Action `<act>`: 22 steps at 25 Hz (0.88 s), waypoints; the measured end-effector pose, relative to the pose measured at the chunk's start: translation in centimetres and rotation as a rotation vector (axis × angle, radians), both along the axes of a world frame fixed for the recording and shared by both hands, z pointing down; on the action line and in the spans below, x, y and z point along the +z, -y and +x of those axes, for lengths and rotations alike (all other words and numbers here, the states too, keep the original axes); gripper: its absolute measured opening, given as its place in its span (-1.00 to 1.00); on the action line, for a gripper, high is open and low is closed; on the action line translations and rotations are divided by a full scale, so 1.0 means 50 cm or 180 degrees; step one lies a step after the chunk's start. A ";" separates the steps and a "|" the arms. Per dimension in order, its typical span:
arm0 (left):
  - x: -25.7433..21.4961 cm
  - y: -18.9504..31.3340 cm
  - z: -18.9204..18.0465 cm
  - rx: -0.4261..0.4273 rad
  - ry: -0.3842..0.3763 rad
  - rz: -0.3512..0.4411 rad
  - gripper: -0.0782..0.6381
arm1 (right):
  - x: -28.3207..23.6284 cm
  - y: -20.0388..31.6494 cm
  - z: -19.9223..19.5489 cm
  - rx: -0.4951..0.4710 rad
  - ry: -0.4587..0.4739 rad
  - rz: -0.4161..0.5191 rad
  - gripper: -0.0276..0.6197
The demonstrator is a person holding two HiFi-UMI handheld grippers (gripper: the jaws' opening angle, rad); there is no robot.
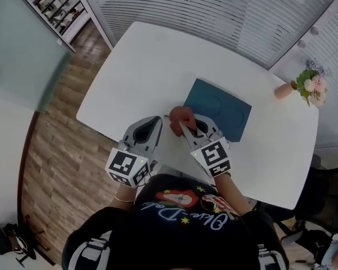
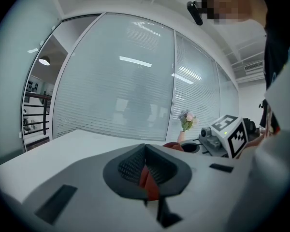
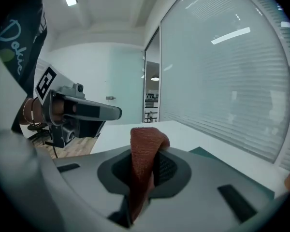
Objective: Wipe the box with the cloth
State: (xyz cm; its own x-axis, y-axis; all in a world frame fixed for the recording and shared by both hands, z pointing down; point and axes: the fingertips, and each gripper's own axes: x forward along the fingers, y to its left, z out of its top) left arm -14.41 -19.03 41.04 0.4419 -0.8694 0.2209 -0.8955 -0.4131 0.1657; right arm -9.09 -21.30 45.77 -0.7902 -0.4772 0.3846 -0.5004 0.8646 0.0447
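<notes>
Head view, looking steeply down on a white table (image 1: 129,77). The right gripper (image 1: 187,127) has its two jaws closed on a rust-red cloth (image 1: 181,117); in the right gripper view the cloth stands pinched between the ribbed pads, with a folded loop rising above the jaw tips and the rest trailing down through the gap behind them. The box (image 1: 219,108), a flat dark-teal rectangle, lies on the table with its corners turned at an angle to the person. The cloth sits just beside the box's near left edge; whether it touches the box cannot be told. In the right gripper view a corner of the box appears just to the right of the jaws. The left gripper (image 1: 157,118) is held beside the right one, apart from the cloth and clear of the box. The left gripper view shows its jaws together, tips meeting, with nothing from the table between them; a small reddish patch shows in the gap behind the tips, and what it is cannot be told. A pink vase with flowers (image 1: 304,87) stands near the far right edge of the table, well apart from the box. Slatted blinds run behind the table.
</notes>
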 end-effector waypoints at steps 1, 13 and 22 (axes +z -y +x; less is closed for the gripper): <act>0.000 0.000 0.001 0.0010 0.0004 0.0000 -0.77 | 0.006 0.002 0.007 0.0042 -0.0004 -0.0022 -0.80; -0.005 -0.002 0.056 0.0312 0.0007 0.0007 -0.77 | 0.014 0.003 0.102 0.0500 -0.0050 -0.0040 -0.79; -0.002 0.010 0.134 0.0651 0.0014 0.0012 -0.77 | 0.018 0.001 0.207 0.0911 -0.0066 -0.0035 -0.79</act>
State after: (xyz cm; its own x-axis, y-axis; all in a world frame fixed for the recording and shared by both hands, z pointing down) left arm -7.69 -19.50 40.92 0.6084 -0.7625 0.2202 -0.7936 -0.5870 0.1601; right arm 1.28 -21.34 46.67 -0.6159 -0.6754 0.4056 -0.7232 0.6889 0.0490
